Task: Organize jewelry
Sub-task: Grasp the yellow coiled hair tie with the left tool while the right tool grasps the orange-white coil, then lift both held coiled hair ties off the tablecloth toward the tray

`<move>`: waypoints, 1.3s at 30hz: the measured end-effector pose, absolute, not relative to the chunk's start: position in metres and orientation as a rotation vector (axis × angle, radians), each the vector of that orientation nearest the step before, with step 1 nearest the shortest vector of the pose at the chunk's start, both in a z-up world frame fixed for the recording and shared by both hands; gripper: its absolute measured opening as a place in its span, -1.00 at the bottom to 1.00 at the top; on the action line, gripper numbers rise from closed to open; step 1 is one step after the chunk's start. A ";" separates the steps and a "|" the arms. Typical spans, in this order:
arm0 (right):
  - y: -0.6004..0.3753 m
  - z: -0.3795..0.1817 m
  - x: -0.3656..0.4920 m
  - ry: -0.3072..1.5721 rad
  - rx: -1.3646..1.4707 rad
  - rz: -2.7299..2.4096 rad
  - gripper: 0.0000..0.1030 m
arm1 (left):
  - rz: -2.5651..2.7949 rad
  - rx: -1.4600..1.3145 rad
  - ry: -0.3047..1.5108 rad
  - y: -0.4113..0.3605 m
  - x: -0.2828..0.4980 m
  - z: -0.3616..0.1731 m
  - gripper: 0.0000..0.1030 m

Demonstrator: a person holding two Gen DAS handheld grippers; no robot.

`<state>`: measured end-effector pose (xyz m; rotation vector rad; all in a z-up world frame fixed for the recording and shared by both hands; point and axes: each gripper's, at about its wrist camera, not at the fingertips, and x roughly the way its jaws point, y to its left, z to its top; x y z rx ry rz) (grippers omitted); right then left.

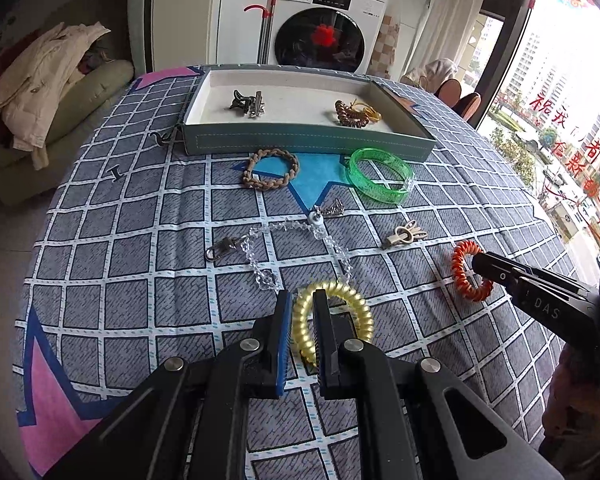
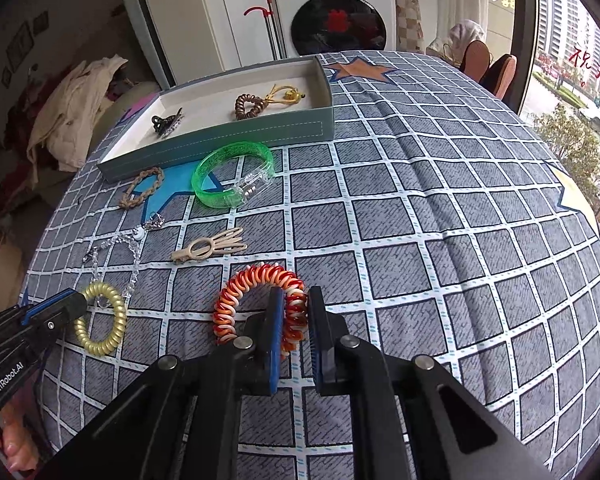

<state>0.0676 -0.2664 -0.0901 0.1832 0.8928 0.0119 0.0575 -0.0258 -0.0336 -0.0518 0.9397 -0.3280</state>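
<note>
Black fingers with blue pads fill the foreground of both views. The left gripper is clamped on the near side of the yellow coil hair tie, 1 finger inside the ring and 1 outside. The right gripper pinches the right side of the orange-and-white coil hair tie in the same way. Both ties look to rest on or just over the checked cloth covering the worktop — I cannot tell whether either has cleared it.

Risks, as I judge them:
- Springy coils are pinched at 1 short stretch only, so a quick swing toward the tray could let a tie stretch, twist and slip out.
- Clear bead chain lies just beside the yellow tie, perhaps touching its far edge; a lift may snag it and drag it along.
- Loose cloth could be caught under a fingertip and pulled up, shifting the green bangle, the braided bracelet and the beige hair clip.
- 2 grippers heading for 1 tray might cross paths.

Both grippers tilt steeply down toward the cloth, left one at the near centre, right one well out to its right. The tray sits at the far edge, already holding a dark claw clip and a brown coil tie.
</note>
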 end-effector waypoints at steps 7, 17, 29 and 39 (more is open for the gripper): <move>-0.277 -0.075 0.070 0.866 0.230 0.021 -0.75 | -0.328 -0.060 0.916 -0.018 0.065 -0.020 -0.40; -0.272 -0.075 0.071 0.869 0.245 0.048 -0.75 | -0.284 -0.027 0.957 -0.021 0.054 -0.036 -0.39; -0.269 -0.078 0.066 0.870 0.259 0.072 -0.75 | -0.215 0.034 0.925 -0.021 0.053 -0.038 1.00; -0.269 -0.074 0.063 0.859 0.266 0.074 -0.75 | -0.291 0.111 0.975 -0.040 0.058 -0.053 -0.43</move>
